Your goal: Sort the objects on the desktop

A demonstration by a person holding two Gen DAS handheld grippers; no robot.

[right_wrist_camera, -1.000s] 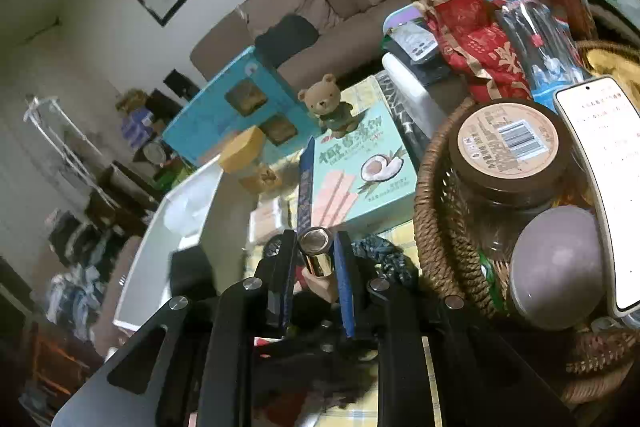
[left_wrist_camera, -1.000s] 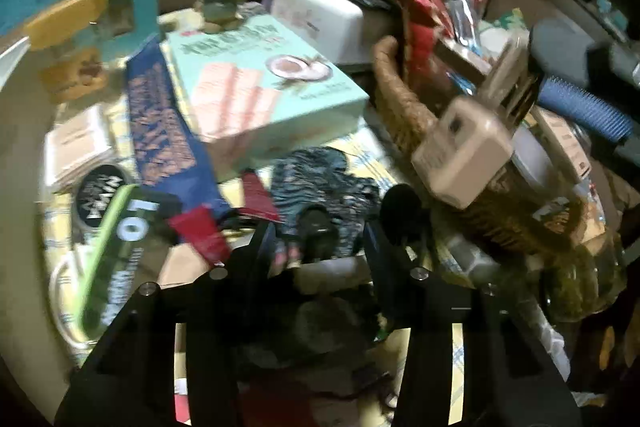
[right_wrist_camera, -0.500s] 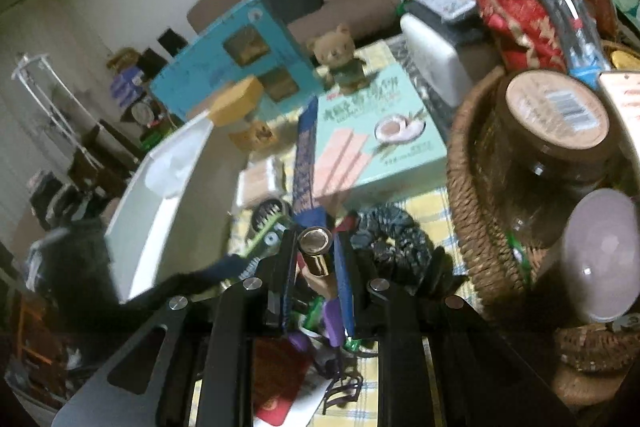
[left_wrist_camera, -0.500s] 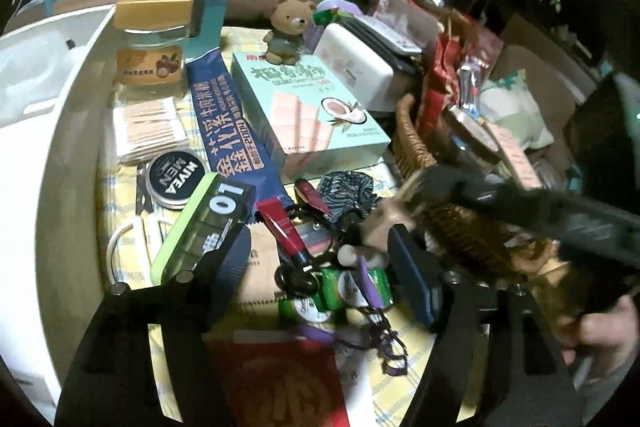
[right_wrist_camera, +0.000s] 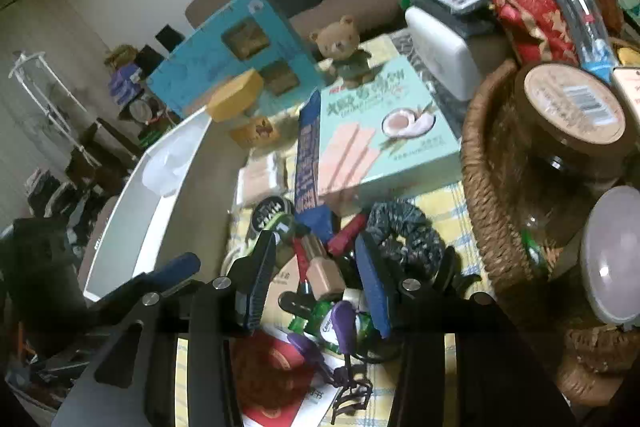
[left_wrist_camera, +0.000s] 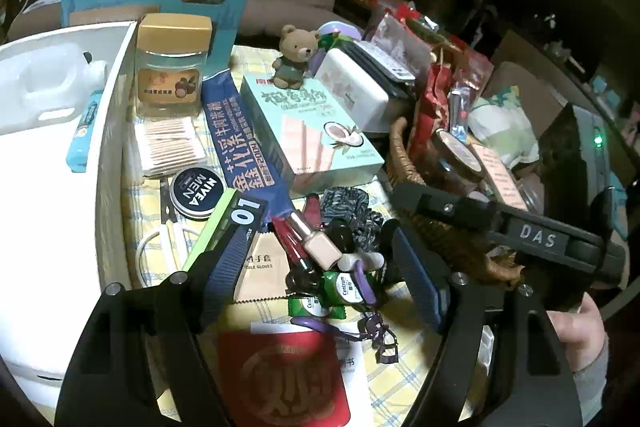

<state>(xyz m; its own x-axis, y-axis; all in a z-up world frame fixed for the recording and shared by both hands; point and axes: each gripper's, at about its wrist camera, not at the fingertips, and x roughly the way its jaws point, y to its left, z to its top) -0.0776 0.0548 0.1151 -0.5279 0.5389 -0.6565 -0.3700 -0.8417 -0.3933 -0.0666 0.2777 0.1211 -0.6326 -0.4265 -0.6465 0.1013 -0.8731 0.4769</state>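
Note:
A beige foundation bottle (left_wrist_camera: 318,245) with a gold neck lies on the clutter pile, also in the right wrist view (right_wrist_camera: 322,273). My right gripper (right_wrist_camera: 316,277) is open, its jaws standing either side of the bottle without gripping it. My left gripper (left_wrist_camera: 320,267) is open and empty above the same pile. Around the bottle lie a red lipstick (left_wrist_camera: 290,241), green Centrum packets (left_wrist_camera: 340,287), a purple eyelash curler (right_wrist_camera: 340,339), a patterned scrunchie (right_wrist_camera: 404,231) and a Nivea tin (left_wrist_camera: 196,189).
A white bin (left_wrist_camera: 48,163) stands at the left. A wicker basket (right_wrist_camera: 484,187) with a jar (right_wrist_camera: 572,119) stands at the right. A wafer box (left_wrist_camera: 308,131), teddy bear (left_wrist_camera: 294,55), blue packet (left_wrist_camera: 240,143), cotton swabs (left_wrist_camera: 168,145) and nut jar (left_wrist_camera: 172,67) fill the back.
My right gripper has opened and let go of the foundation bottle, which now lies on the pile. My left gripper has pulled back and risen.

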